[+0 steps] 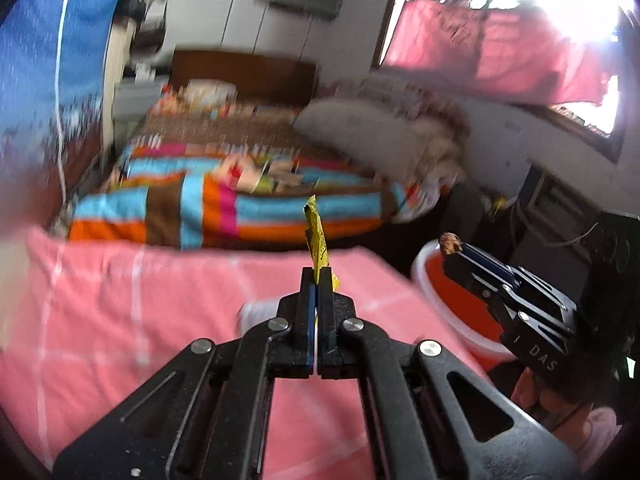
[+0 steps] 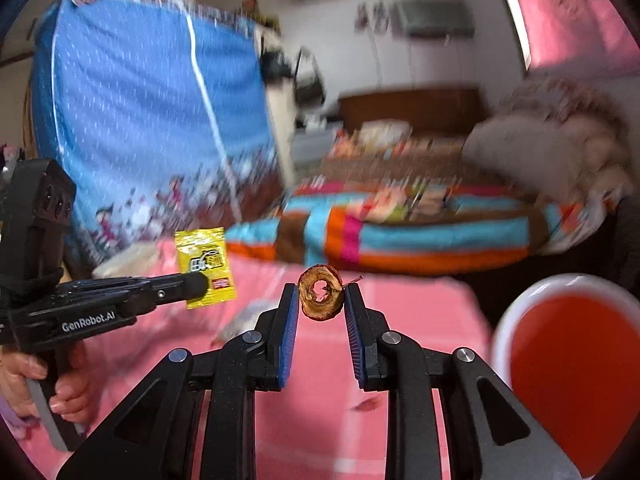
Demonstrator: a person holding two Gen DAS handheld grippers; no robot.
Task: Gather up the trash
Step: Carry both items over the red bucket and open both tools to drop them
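My left gripper (image 1: 317,276) is shut on a yellow snack wrapper (image 1: 316,240), held upright above the pink checked cloth (image 1: 160,304). The right wrist view shows the same wrapper (image 2: 206,264) at the tip of the left gripper (image 2: 200,286). My right gripper (image 2: 321,294) is shut on a brown dried fruit ring (image 2: 321,298), held above the pink cloth (image 2: 400,320). In the left wrist view the right gripper (image 1: 454,250) holds that ring (image 1: 450,243) over the rim of the red bin (image 1: 460,308) with a white rim.
The red bin (image 2: 568,360) stands low at the right beside the pink cloth. A small whitish scrap (image 1: 256,314) lies on the cloth. A bed with a striped blanket (image 1: 240,196) lies beyond. A blue patterned cover (image 2: 140,120) stands at the left.
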